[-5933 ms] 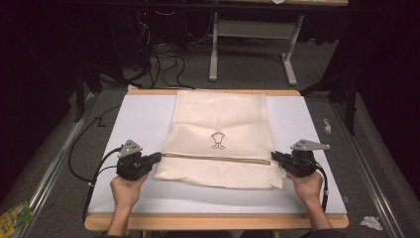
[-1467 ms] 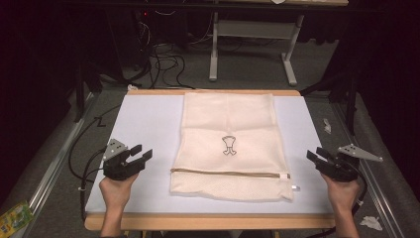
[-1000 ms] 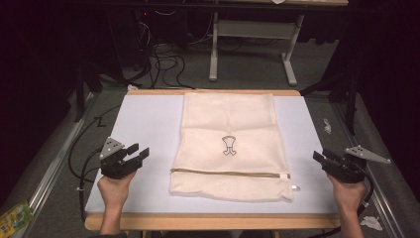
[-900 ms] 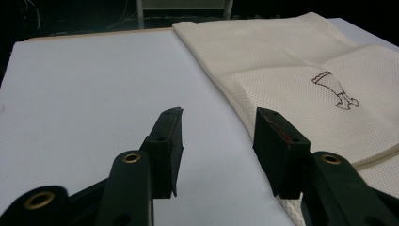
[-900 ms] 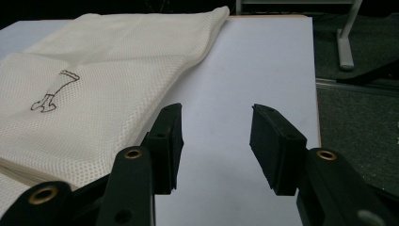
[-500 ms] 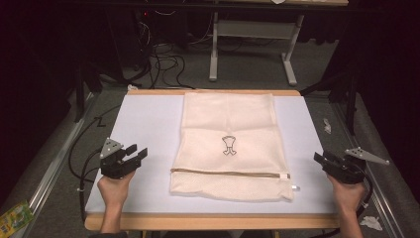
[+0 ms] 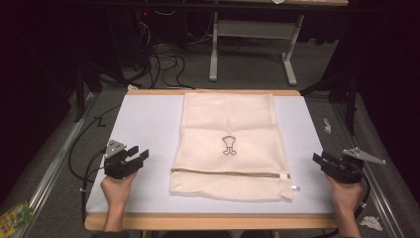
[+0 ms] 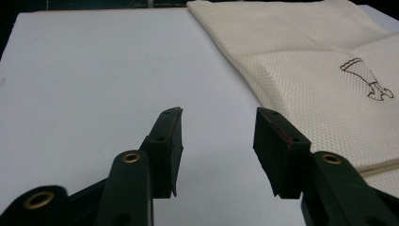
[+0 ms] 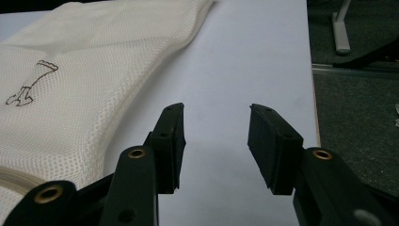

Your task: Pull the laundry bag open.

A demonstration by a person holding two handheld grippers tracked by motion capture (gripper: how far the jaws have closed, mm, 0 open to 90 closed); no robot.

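Nothing shifted; mesh bag [image 7: 230,144] lies lengthwise, zipper end nearest.

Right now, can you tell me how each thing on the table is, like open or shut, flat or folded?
Mesh bag: lying flat on the table, zipper shut, touched by neither gripper.
Zipper: closed, its pull at the bag's right edge.
Left gripper: open, nothing between the jaws, beside the bag.
Right gripper: open, jaws have just been closing a little, nothing between them, at the table's right edge.
Table: white top, bare around the bag.
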